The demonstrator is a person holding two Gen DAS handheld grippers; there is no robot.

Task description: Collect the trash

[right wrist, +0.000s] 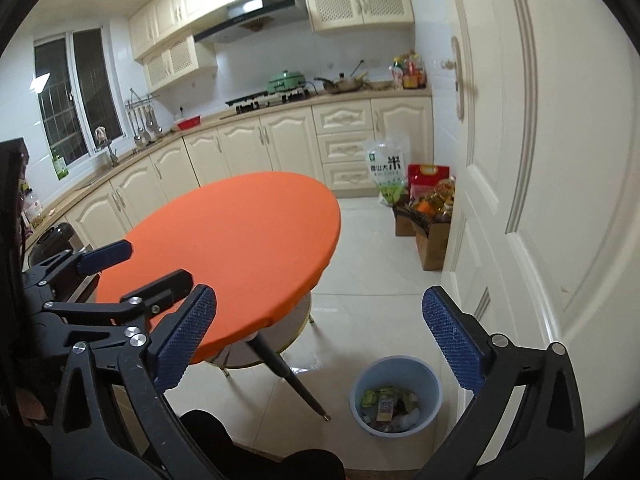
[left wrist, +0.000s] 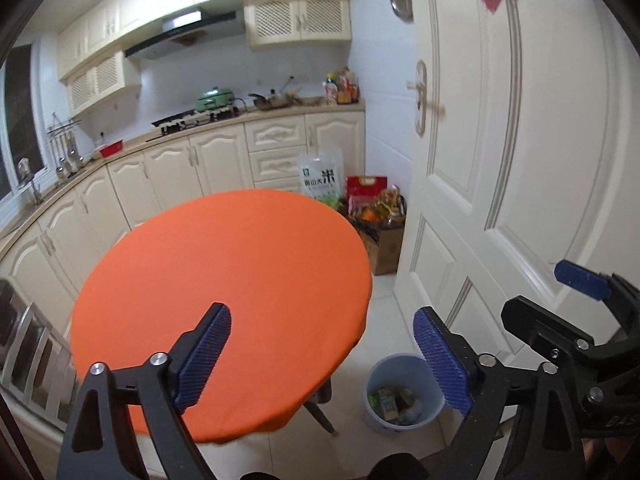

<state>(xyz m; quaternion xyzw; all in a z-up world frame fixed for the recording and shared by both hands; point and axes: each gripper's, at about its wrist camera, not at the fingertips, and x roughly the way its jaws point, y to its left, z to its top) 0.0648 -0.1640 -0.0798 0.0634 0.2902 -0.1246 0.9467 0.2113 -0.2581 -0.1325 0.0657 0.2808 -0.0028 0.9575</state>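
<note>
A pale blue trash bin (left wrist: 404, 394) stands on the floor by the round orange table (left wrist: 224, 292) and holds several wrappers and cartons. It also shows in the right wrist view (right wrist: 396, 394), right of the table (right wrist: 236, 240). My left gripper (left wrist: 320, 356) is open and empty, held above the table's near edge. My right gripper (right wrist: 316, 338) is open and empty, above the floor between table and bin. The right gripper shows in the left wrist view (left wrist: 540, 300), and the left gripper in the right wrist view (right wrist: 132, 268). I see no loose trash on the tabletop.
A white door (right wrist: 540, 160) is close on the right. Cardboard boxes (right wrist: 428, 236) with bottles and a rice bag (right wrist: 388, 172) stand by the cabinets. Cream cabinets (right wrist: 240, 144) and a counter run along the back and left. Table legs (right wrist: 292, 376) splay near the bin.
</note>
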